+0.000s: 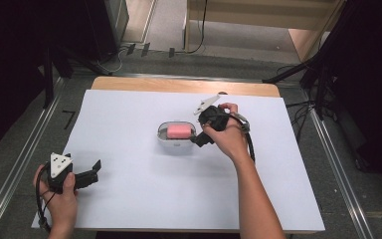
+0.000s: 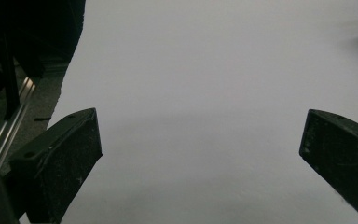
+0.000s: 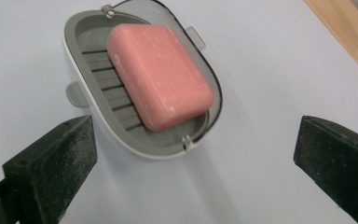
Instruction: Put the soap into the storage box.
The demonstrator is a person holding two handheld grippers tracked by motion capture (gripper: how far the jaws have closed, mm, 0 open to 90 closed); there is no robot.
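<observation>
Pink rounded-rectangular soap bar (image 3: pixel 161 77), matte, lying in oval grey ribbed soap dish (image 3: pixel 121 135); right gripper (image 3: pixel 193 158) jaws spread, empty; left gripper (image 2: pixel 200 149) jaws spread over white table (image 2: pixel 214 70).

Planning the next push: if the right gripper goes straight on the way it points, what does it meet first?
Most likely the soap dish, its near rim just ahead of the open right gripper, with the pink soap bar lying in it. Depth is hard to judge, so it may touch the white table cover first.
</observation>
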